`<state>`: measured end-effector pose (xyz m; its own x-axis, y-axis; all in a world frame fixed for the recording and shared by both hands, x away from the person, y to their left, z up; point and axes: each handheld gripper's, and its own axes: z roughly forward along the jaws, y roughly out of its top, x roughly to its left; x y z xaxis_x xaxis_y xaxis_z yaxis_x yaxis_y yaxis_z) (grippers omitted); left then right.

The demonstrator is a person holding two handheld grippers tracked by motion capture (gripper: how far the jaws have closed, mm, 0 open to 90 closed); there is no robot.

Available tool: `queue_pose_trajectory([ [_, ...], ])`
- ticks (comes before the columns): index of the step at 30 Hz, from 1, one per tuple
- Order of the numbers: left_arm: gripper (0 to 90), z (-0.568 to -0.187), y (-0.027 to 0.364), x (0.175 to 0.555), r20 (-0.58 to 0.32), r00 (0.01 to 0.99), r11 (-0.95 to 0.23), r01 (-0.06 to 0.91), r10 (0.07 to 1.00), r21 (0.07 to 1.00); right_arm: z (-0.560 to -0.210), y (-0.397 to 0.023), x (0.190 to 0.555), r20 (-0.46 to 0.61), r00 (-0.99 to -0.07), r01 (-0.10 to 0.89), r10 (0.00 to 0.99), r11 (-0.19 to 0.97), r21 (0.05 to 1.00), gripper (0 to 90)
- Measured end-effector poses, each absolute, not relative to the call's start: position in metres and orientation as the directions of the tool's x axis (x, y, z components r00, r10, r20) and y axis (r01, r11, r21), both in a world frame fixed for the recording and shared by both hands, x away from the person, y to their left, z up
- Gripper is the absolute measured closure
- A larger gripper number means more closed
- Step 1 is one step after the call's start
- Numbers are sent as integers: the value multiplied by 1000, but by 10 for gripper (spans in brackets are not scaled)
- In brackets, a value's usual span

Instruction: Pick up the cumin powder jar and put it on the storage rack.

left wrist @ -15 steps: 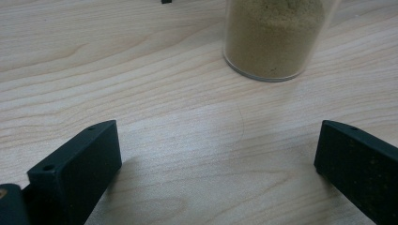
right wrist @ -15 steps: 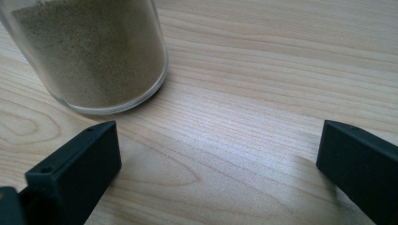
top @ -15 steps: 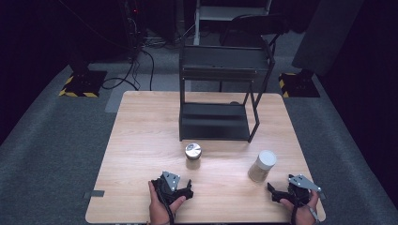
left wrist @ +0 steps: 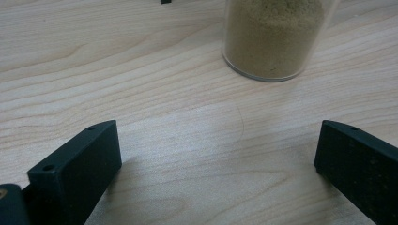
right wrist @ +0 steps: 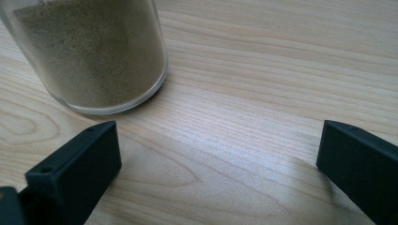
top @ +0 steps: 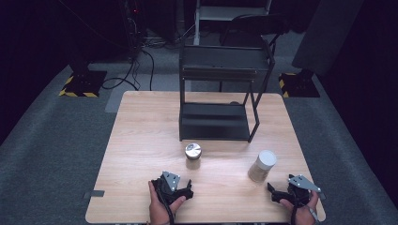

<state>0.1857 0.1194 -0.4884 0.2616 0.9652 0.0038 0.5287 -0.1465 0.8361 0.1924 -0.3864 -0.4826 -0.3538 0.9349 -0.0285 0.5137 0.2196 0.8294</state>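
Wooden table point(top: 141, 154), two jars of tan powder on it. Silver-lidded jar point(top: 193, 155) sits just ahead of the left gripper point(top: 187, 191); white-lidded jar point(top: 262, 165) stands near the right gripper point(top: 273, 193), ahead and inward. Both grippers gape wide, nothing between their jaws.

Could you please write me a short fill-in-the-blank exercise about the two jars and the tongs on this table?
1. The jar nearer the left tongs has a ____ lid.
2. The white-lidded jar stands nearest the ____ tongs.
3. Both tongs' jaws are ____.
4. The black rack stands on the ____ table.

Missing words: silver; right; open; wooden
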Motion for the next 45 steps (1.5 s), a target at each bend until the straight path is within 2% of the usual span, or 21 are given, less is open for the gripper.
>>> queue_pose_trajectory([
  [10,6,-485,121,187,3,261,-149,539,965,829,-483,-387,192,-29,-355,513,934,221,829,0],
  [13,41,-483,114,187,33,231,-156,538,972,828,-483,-387,192,-31,-357,512,934,223,830,0],
  [20,39,-472,110,194,5,248,-138,522,969,842,-483,-387,192,-30,-360,511,932,224,830,0],
  [26,21,-463,95,203,-9,207,-99,502,978,859,-483,-388,192,-30,-361,511,932,225,830,0],
  [45,23,-451,70,231,-55,193,-43,471,980,881,-483,-387,192,-32,-360,510,932,225,830,0],
])
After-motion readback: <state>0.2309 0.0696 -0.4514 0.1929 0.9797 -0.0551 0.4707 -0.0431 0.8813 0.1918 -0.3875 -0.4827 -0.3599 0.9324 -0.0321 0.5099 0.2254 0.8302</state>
